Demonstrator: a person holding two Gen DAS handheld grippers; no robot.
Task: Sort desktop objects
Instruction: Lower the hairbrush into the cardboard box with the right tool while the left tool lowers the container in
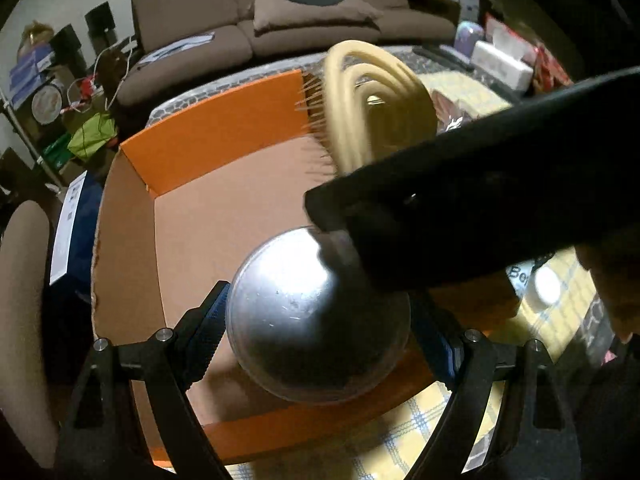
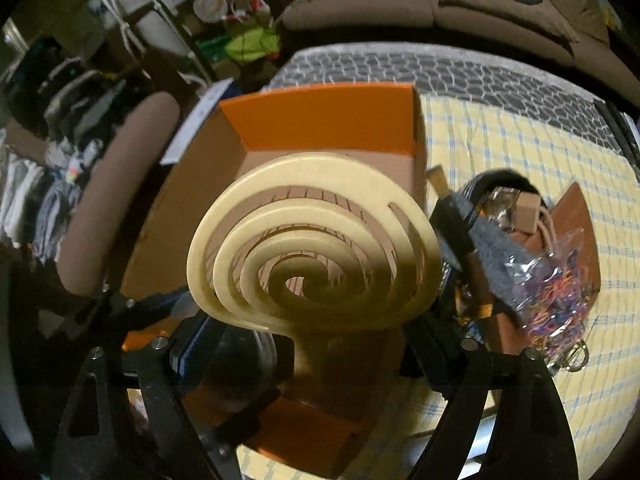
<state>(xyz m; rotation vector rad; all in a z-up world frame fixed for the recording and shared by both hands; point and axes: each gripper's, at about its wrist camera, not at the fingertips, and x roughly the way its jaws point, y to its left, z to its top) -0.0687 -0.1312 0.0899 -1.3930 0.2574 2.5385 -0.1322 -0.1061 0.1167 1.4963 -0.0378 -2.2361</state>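
Observation:
My left gripper [image 1: 320, 336] is shut on a shiny silver ball [image 1: 312, 320], its blue pads [image 1: 206, 328] pressed to both sides, above the floor of an open orange cardboard box [image 1: 224, 128]. My right gripper [image 2: 312, 344] is shut on the handle of a cream spiral hairbrush [image 2: 316, 240], held upright over the same box [image 2: 328, 116]. In the left wrist view the brush [image 1: 376, 104] stands behind the ball with its bristles pointing left. The right gripper's black housing [image 1: 480, 200] crosses just above the ball. The ball [image 2: 244, 360] shows dimly low in the right wrist view.
The box sits on a yellow checked cloth [image 2: 520, 140]. To its right lie a clear bag of coloured rubber bands [image 2: 552, 280], a brown leather pouch [image 2: 576, 232] and a small tan block [image 2: 526, 210]. A brown chair [image 2: 120, 200] stands left, a sofa [image 1: 280, 20] behind.

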